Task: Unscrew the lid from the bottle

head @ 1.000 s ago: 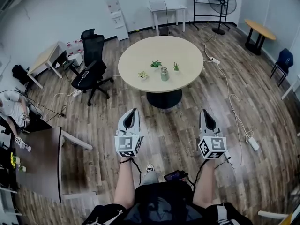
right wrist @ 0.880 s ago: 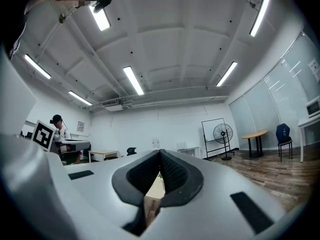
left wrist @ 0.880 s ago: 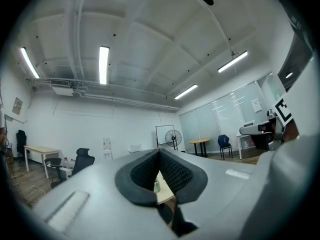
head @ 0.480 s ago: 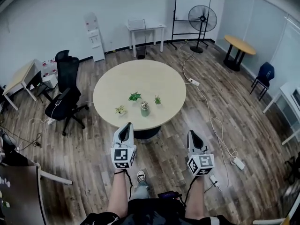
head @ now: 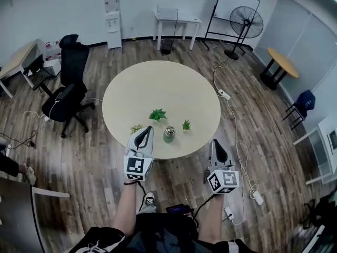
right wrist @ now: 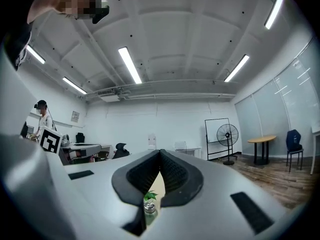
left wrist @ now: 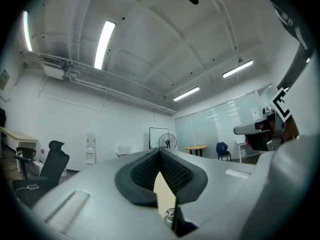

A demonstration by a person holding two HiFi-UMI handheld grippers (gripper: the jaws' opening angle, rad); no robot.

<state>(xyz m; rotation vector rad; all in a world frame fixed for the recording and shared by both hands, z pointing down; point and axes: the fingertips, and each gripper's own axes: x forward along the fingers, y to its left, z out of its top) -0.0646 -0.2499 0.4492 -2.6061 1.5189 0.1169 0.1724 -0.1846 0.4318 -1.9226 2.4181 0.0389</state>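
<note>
Both grippers are clamped fully closed with nothing in them. The left gripper [head: 146, 131] shows over the near edge of the round table [head: 158, 86], and the right gripper [head: 216, 144] sits just off the rim. The bottle [head: 169, 135] stands upright near that edge between them, lid [head: 169, 129] still on, touching neither gripper. Three little plants [head: 157, 114] sit around it.

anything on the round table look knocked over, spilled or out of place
Nothing stands out. The bottle stands upright near the near edge of the table with its lid on. The three small plants around it look upright too, and no spill shows on the tabletop.
</note>
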